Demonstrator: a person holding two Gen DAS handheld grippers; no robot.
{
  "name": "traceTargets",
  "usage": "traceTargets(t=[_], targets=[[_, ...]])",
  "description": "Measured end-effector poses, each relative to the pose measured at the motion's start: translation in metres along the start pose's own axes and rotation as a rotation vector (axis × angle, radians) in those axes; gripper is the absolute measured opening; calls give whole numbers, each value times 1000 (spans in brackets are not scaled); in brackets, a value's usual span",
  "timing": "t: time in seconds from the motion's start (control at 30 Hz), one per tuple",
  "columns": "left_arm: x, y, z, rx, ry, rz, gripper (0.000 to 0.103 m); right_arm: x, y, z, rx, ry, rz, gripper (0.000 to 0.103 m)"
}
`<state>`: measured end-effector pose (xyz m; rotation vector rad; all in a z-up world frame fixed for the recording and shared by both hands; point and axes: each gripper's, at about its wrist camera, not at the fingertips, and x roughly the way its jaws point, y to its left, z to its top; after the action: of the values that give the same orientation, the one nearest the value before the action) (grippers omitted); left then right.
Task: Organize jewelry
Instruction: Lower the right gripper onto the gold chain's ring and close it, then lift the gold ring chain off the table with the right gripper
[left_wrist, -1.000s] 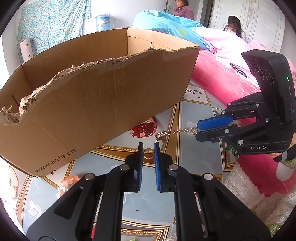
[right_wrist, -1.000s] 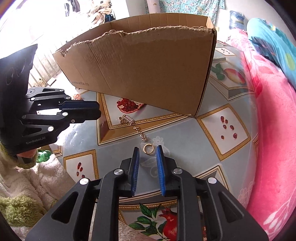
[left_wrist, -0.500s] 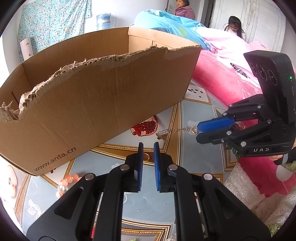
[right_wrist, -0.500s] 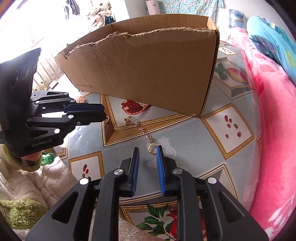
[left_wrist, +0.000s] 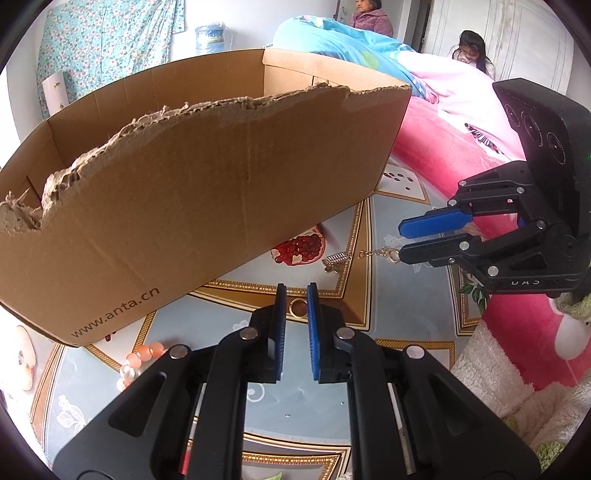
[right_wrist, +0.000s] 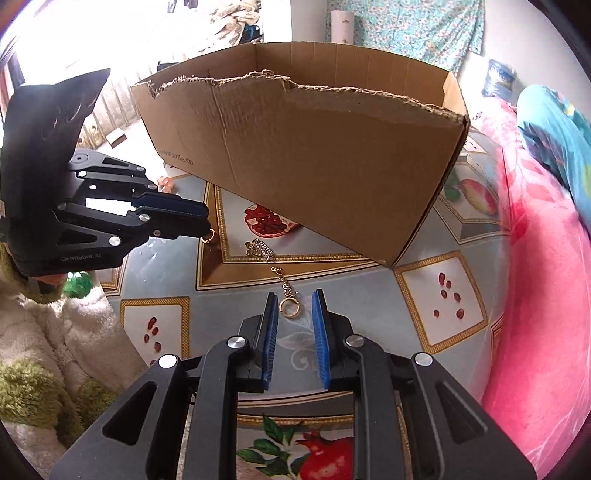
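A small gold ring (left_wrist: 298, 308) sits between the pads of my left gripper (left_wrist: 296, 290), which look closed against its sides, low over the table. In the right wrist view the ring (right_wrist: 208, 236) shows at the left gripper's (right_wrist: 206, 219) tips. A gold chain (right_wrist: 284, 282) runs from a little metal comb (right_wrist: 260, 249) to an end ring (right_wrist: 290, 307). That end ring lies between the fingertips of my right gripper (right_wrist: 294, 295), with a gap on each side. The left wrist view shows the right gripper (left_wrist: 402, 240) just above the chain (left_wrist: 373, 254).
A torn cardboard box (left_wrist: 184, 206) stands open-topped right behind the jewelry. Orange and white beads (left_wrist: 144, 354) lie at its left corner. A pink blanket (right_wrist: 535, 258) borders the patterned tablecloth (right_wrist: 443, 306) on the right. Two people (left_wrist: 471, 48) sit far behind.
My right gripper has rolled and edged forward, so the chain's end ring now sits between its fingertips instead of just ahead of them. The left gripper has not moved.
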<state>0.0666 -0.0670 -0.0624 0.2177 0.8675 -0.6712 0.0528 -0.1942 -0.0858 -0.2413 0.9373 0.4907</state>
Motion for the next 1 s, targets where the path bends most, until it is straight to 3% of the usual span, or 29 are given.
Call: traceTargets(t=[0.2, 0.3, 0.4, 0.83, 1.0], targets=[[0, 0, 0, -4, 2, 0, 10, 11, -1, 3, -72, 39, 56, 19], [0, 0, -1, -3, 2, -1, 10, 12, -3, 4, -81, 49, 70, 12], [1, 0, -1, -5, 3, -3, 10, 12, -2, 4, -86, 50, 67, 12], [-5, 0, -4, 12, 14, -6, 11, -5, -10, -6, 26, -4, 55, 4], [-3, -5, -4, 43, 34, 2, 20, -13, -9, -12, 60, -21, 52, 4]])
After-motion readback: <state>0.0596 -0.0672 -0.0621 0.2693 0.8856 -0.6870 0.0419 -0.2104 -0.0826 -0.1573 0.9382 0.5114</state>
